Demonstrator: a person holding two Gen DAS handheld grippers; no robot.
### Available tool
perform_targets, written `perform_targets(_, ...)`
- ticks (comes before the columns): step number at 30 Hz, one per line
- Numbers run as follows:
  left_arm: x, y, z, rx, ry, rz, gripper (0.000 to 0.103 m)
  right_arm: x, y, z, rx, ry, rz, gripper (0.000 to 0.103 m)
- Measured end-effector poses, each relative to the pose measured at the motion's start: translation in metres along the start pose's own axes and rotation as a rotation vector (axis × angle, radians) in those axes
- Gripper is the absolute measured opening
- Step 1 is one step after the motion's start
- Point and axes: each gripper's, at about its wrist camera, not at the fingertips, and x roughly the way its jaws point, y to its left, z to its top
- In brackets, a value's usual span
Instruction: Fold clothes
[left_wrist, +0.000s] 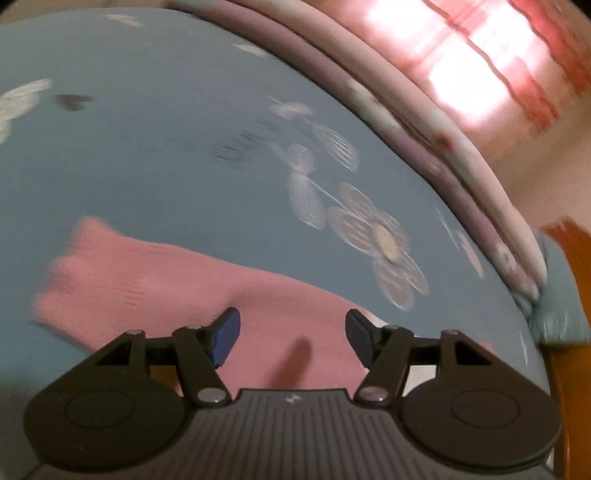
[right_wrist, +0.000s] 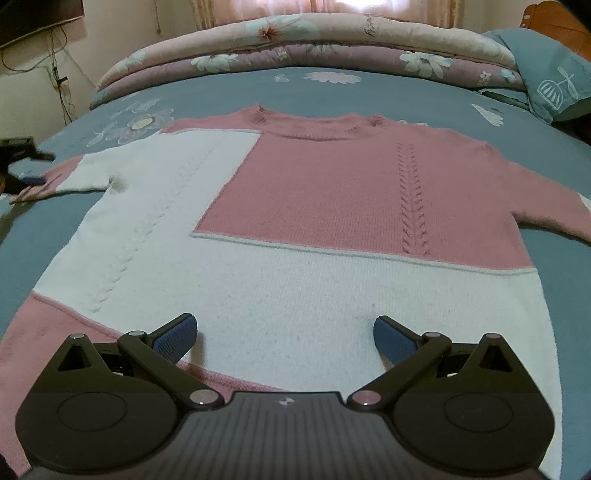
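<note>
Two released tools: the left tool (left_wrist: 291, 338) over the sleeve (left_wrist: 155, 280) end, the right tool (right_wrist: 284, 338) above the sweater (right_wrist: 295, 229) hem, bare bed (right_wrist: 406, 96) around its edges.

We see two identical handheld grippers. On the left gripper (left_wrist: 291, 338), a dark grey ribbed housing sits at 6 o'clock and carries a small white emblem at its top centre. Two round black discs flank it at 7 and 5 o'clock, each with a shallow raised circle. Black linkage bars run up from silver pivot pins to the fingers (left_wrist: 224, 338), which are faced with blue textured pads. The right gripper (right_wrist: 284, 338) shows the same build: ribbed grey housing, white emblem, black discs, triangular cut-outs in the outer links, silver pins and blue cross-hatched pads (right_wrist: 173, 336).
</note>
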Motion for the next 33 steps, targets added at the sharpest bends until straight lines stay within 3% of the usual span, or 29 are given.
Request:
perform_targets(2, -0.013, 0.018, 0.005, -0.050, -0.052, 0.037, 0.064, 0.000, 0.000, 0.000, 0.004, -0.003, 0.001, 0.103)
perform_targets(5, -0.021, 0.034, 0.007, -0.161, -0.062, 0.008, 0.064, 0.000, 0.000, -0.001, 0.001, -0.003, 0.003, 0.103)
perform_targets(8, -0.020, 0.009, 0.005, -0.127, -0.043, 0.042, 0.066, -0.001, -0.001, 0.000, 0.018, -0.004, 0.008, 0.103)
perform_targets(15, 0.032, -0.090, -0.018, 0.087, 0.144, -0.199, 0.070, -0.001, 0.001, 0.000, 0.011, -0.004, 0.002, 0.103)
perform_targets(18, 0.059, -0.116, -0.033, 0.082, 0.214, -0.268, 0.070, -0.001, 0.001, 0.000, 0.010, -0.004, 0.004, 0.103)
perform_targets(21, 0.078, -0.126, -0.042, 0.060, 0.230, -0.315, 0.070, -0.001, 0.000, -0.001, 0.010, -0.007, 0.006, 0.103)
perform_targets(25, 0.088, -0.111, -0.036, -0.002, 0.207, -0.315, 0.071, -0.002, 0.000, -0.002, 0.003, -0.010, 0.013, 0.103)
perform_targets(28, 0.077, -0.090, -0.019, -0.038, 0.094, -0.206, 0.071, -0.002, -0.003, -0.003, 0.011, -0.017, 0.024, 0.103)
perform_targets(33, 0.061, -0.052, 0.001, -0.171, 0.034, -0.154, 0.072, -0.003, -0.002, -0.005, 0.009, -0.026, 0.026, 0.103)
